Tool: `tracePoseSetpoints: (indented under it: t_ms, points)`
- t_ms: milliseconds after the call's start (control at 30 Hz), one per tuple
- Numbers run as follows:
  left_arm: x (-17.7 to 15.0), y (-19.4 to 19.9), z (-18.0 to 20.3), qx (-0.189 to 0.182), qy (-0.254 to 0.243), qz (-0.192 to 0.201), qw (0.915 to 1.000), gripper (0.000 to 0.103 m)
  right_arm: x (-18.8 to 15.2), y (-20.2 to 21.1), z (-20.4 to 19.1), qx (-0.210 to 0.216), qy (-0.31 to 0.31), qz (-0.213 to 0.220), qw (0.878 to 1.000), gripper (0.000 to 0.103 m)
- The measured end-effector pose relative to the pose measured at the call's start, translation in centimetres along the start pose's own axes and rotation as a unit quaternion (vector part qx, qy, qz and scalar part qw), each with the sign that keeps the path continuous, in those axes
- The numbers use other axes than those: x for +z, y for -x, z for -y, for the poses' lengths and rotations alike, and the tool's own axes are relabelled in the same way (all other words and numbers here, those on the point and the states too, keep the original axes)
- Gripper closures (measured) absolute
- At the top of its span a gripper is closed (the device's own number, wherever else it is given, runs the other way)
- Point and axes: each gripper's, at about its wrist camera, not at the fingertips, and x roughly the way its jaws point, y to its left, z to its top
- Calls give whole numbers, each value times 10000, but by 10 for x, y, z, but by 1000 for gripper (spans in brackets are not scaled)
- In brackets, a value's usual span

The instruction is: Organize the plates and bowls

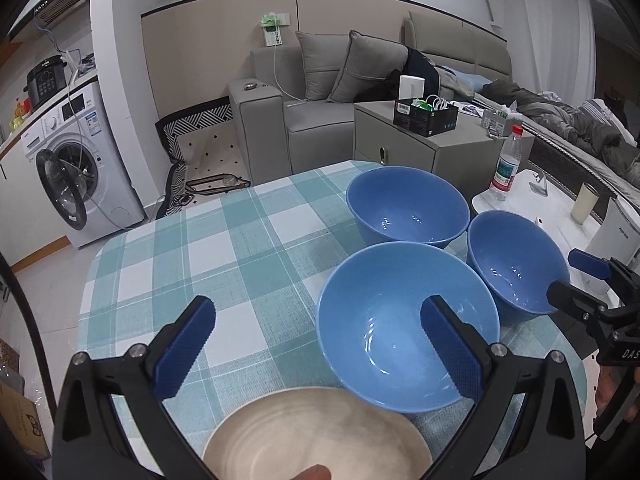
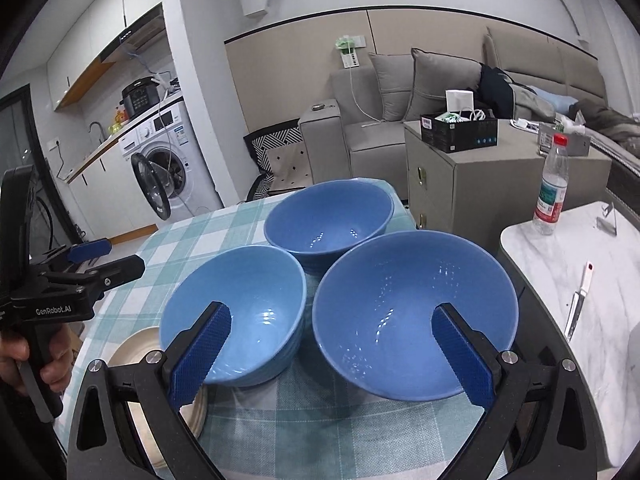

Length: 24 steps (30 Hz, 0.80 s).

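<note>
- Tabletop (image 1: 224, 240), covered in a teal-and-white checked cloth, is carrying everything; a second, marble-topped surface is sitting off to the right with a water bottle (image 2: 552, 188) and a knife (image 2: 580, 300) on it, apart from the task.
- Three blue bowls are sitting upright and empty in a tight cluster on the right half of the cloth. Far bowl (image 2: 328, 220) is sitting at the back; near-right bowl (image 2: 412, 312) and near-left bowl (image 2: 236, 312) are sitting in front, rims close or touching, I cannot tell which.
- Beige plate (image 1: 316, 436) is lying flat at the near edge, just left of the near-left bowl, partly tucked under that bowl's overhanging rim in the right wrist view.
- Left gripper (image 1: 320, 352) is hovering above the plate and the near-left bowl, jaws spread wide, holding nothing.
- Right gripper (image 2: 336, 356) is hovering over the gap between the two near bowls, jaws likewise wide apart and empty.
- Step in hand, as I am reading it: nothing is stacked yet; both grippers are lining up for a first pick, likely nesting the bowls.
- Next move is calling for one pad inside and one outside a bowl wall, closing on the rim, lifting clear of the neighbours, then lowering into another bowl without knocking it.
</note>
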Motion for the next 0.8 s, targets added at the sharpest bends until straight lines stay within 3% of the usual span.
tracePoseSetpoints:
  t_ms: [467,800]
  points:
    - [17,-44,2,-75,112,-447,9989,0,19,-19,19,-80,-133,-124,9998,1]
    - [36,-52,1,-119,153,-386,9991,0,36,-21,30,-153,-154,-104,9997,1]
